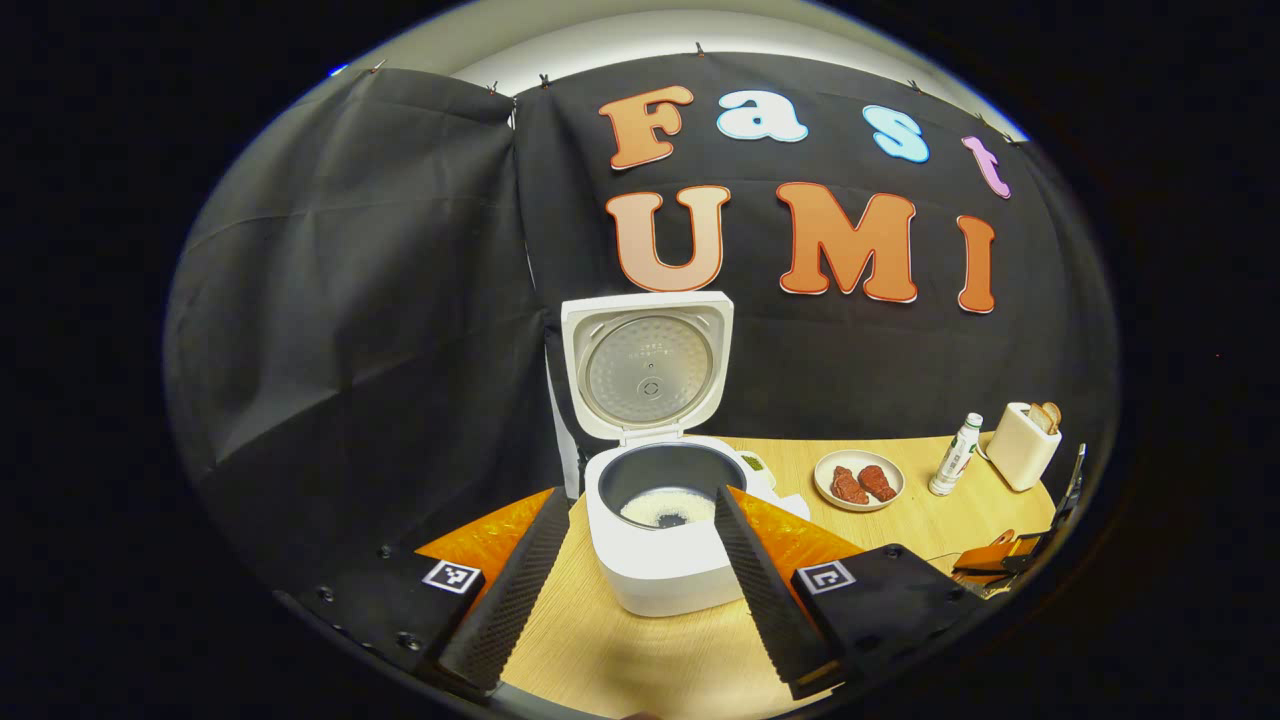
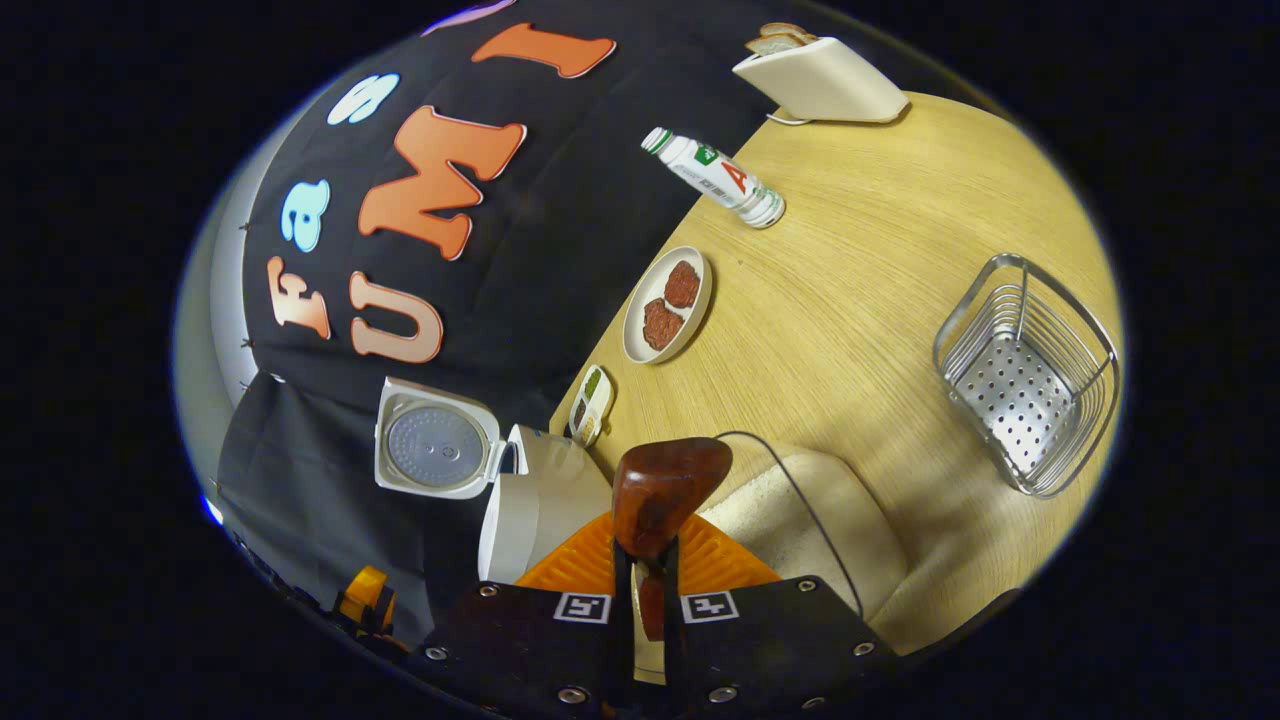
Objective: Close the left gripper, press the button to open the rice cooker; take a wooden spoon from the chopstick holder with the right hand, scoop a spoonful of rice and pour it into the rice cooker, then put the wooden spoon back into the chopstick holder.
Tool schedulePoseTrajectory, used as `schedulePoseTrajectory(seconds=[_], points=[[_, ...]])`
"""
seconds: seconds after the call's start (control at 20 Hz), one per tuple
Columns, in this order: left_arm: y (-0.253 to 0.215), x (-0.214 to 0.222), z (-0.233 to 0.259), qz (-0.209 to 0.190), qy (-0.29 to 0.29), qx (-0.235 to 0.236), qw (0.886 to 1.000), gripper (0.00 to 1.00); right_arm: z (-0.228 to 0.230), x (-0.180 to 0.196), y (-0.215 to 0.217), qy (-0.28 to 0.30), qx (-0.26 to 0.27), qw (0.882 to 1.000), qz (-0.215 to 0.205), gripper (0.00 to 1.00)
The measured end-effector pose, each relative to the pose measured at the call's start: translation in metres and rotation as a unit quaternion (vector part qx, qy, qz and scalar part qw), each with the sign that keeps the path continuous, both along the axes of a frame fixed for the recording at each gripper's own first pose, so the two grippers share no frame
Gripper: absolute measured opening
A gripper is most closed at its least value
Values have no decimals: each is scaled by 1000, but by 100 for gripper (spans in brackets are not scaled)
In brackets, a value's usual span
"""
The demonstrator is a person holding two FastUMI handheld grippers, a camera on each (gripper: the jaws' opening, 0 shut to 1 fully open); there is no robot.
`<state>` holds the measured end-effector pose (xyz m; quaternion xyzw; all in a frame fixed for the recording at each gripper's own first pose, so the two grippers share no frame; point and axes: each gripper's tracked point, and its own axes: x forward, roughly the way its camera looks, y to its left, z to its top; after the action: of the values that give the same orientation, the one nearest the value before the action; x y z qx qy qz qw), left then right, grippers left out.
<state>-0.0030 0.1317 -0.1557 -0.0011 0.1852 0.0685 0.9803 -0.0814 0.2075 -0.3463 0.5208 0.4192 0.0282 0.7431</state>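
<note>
Right gripper view, tool (image 2: 645, 585) clamping wooden spoon (image 2: 665, 490), left gripper view, rice inside rice cooker (image 1: 665, 505)

1. My left gripper (image 1: 640, 580) has its fingers spread wide, and the rice cooker (image 1: 665, 545) stands just ahead between them, blocking the straight path forward.
2. Its lid (image 1: 647, 365) stands upright at the back, so the pot mouth is open from above and from the front.
3. Bare desk (image 1: 620, 650) lies under my left gripper, in front of the cooker.
4. To the cooker's right, the plate (image 1: 859, 479), bottle (image 1: 955, 455) and toaster (image 1: 1022, 445) line the far edge by the wall.
5. In the right gripper view, a wide bare stretch of desk (image 2: 860, 300) separates the plate (image 2: 668, 304) from the wire basket (image 2: 1025, 375).
6. The wooden spoon (image 2: 665, 490) clamped in my right gripper (image 2: 646, 590) juts ahead over the rice container (image 2: 800, 520).
</note>
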Motion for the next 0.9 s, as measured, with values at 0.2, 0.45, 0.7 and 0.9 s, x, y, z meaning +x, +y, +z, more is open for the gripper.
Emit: schedulePoseTrajectory(seconds=[0.2, 0.45, 0.7, 0.9], points=[[-7, 2, -1, -5, -1, -1, 1000, 100, 11, 12, -16, -8, 24, 999, -29, 11], [-12, 5, 0, -2, -3, -7, 1000, 100, 30, 24, -19, -11, 71, 996, -53, 12], [-11, 6, -1, 3, -7, -12, 1000, 99, 50, 35, -15, -7, 123, 990, -69, 11], [-2, 4, -3, 15, -8, -18, 1000, 99, 74, 50, -1, -22, 146, 987, -59, 11]])
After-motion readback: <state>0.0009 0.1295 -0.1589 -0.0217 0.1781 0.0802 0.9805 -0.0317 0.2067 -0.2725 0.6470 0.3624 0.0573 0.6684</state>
